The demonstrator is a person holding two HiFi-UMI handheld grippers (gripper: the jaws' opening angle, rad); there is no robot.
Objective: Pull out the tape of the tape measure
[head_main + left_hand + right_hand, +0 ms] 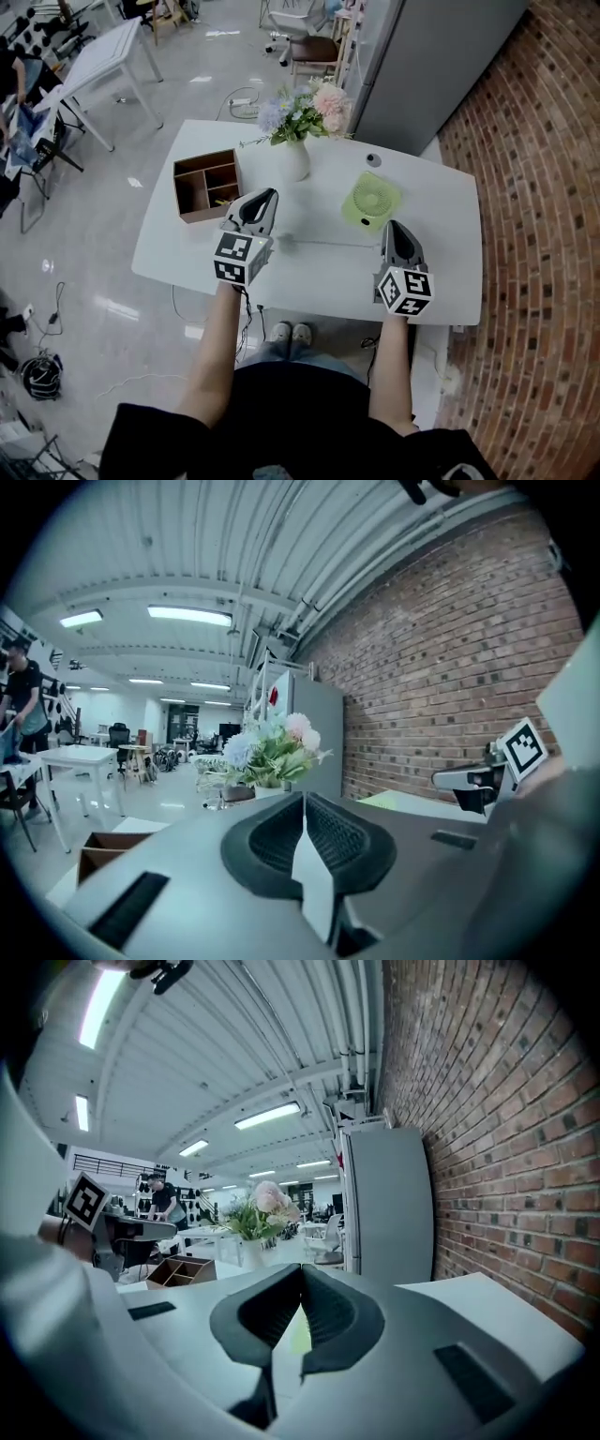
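A small white tape measure case (286, 242) lies on the white table (441, 197), and a thin strip of tape (337, 245) runs from it to the right. The strip ends beside my right gripper (394, 225). My left gripper (269, 194) stands just left of the case, with its tips pointing away past it. In the left gripper view its jaws (303, 799) meet and hold nothing. In the right gripper view the jaws (301, 1269) also meet at the tips with nothing gripped. Neither gripper view shows the tape measure.
A wooden compartment box (206, 183) sits at the table's left. A vase of flowers (295, 155) stands at the back middle. A green fan-like object (369, 201) lies ahead of the right gripper, with a small round item (374, 159) behind it. A brick wall (534, 234) is on the right.
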